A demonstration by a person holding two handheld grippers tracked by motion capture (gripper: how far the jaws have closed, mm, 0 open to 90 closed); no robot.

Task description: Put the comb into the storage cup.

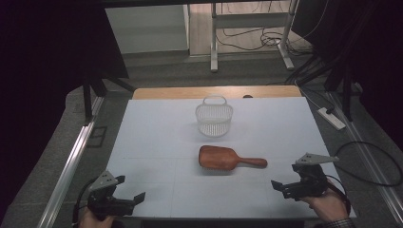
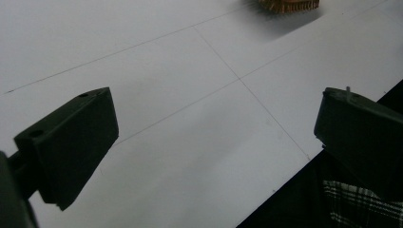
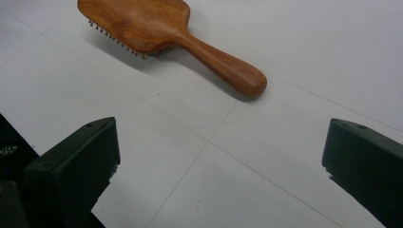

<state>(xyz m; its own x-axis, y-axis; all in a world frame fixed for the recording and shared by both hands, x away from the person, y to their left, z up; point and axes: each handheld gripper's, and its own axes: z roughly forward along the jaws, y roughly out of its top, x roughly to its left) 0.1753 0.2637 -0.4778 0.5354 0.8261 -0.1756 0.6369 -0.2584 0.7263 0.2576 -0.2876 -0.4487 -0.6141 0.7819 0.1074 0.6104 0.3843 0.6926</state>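
Wooden hairbrush lies bristles-down mid-desk, handle pointing toward the right gripper. White wire basket stands upright just beyond the brush head, apart from it.

Right gripper: jaws wide, empty, near the brush's handle end but short of it. In the right gripper view the handle tip sits ahead, slightly left of centre between the jaws. Left gripper: jaws wide, empty, well away from the brush at the near desk edge; its own view catches just the bristle edge.

Likely step: right gripper reaches for the handle. To do it well:
- approach low, jaws straddling the handle across its width, not along it
- grip mid-handle, not the rounded tip, which looks glossy and may slip
- close fully before lifting; the head is heavier, so expect it to droop
- left stays parked unless the basket needs steadying
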